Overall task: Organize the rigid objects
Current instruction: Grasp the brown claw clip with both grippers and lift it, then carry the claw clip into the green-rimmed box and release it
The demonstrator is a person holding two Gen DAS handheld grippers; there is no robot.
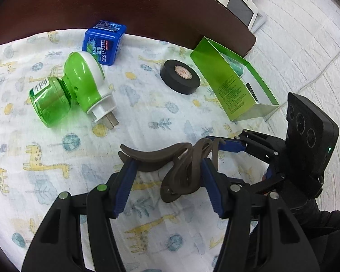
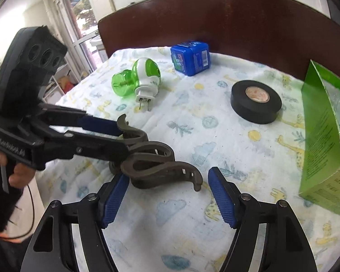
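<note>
A brown hair claw clip [image 1: 181, 172] [image 2: 156, 167] lies on the giraffe-print cloth [image 1: 56, 158]. My left gripper [image 1: 167, 165] is shut on it, one blue pad on each side. In the right wrist view the left gripper [image 2: 122, 136] reaches in from the left, held by a hand, and pinches the clip's far end. My right gripper [image 2: 167, 176] is open around the clip's near prong; its left pad sits close against the clip and its right pad stands apart from it. The right gripper [image 1: 217, 145] shows just behind the clip in the left wrist view.
On the cloth farther back lie a green plug-in repellent [image 1: 74, 86] [image 2: 140, 79], a blue mentos box [image 1: 104, 42] [image 2: 190, 59] and a black tape roll [image 1: 180, 76] [image 2: 256, 100]. A green carton [image 1: 229, 86] [image 2: 321, 124] stands at the right. Dark wood [image 2: 215, 18] borders the far edge.
</note>
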